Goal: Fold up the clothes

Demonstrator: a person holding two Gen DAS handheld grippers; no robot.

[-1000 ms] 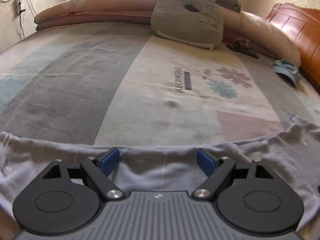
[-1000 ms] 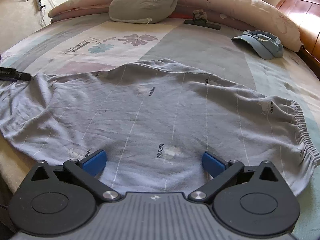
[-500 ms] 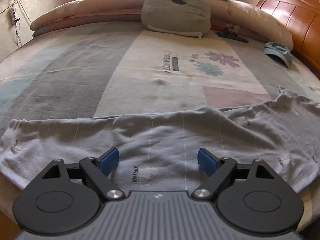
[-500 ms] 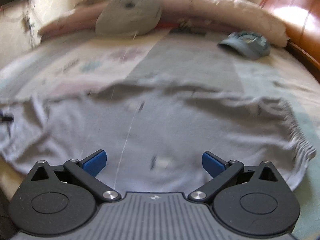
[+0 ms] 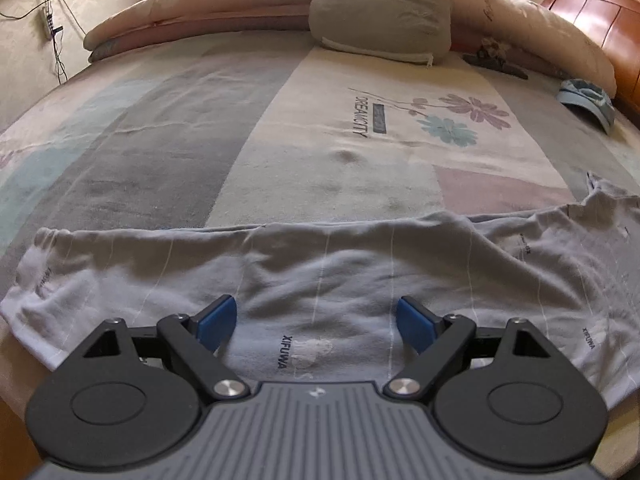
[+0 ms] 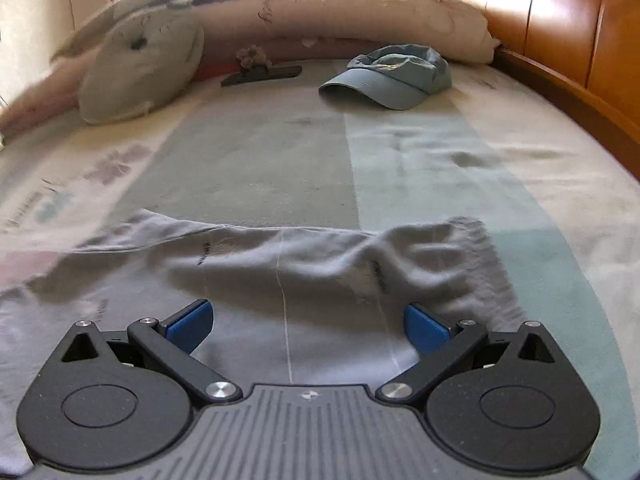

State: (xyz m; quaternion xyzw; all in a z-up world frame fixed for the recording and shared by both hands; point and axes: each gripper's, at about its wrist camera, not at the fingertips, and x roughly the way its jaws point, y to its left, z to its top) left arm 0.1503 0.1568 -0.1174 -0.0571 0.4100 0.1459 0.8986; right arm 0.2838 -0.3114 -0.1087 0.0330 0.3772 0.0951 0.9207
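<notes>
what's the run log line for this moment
task: fold clothes | left gripper: open over grey garment | right gripper: open over garment, near its gathered edge | garment: spread on bed, unfolded

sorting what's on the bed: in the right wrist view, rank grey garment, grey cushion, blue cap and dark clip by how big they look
1. grey garment, nearest the camera
2. grey cushion
3. blue cap
4. dark clip

The garment (image 5: 360, 280) lies spread across the near edge of the bed (image 5: 200, 140), under both hand-held grippers, the left (image 5: 316, 322) and the right (image 6: 306, 326). Beyond it the bed lies bare up to the far end, where a cushion (image 5: 380, 12) leans on a rolled quilt (image 6: 360, 20). A cap (image 6: 390, 74) lies right of the cushion, near the headboard (image 6: 560, 32) along the bed's right side.
</notes>
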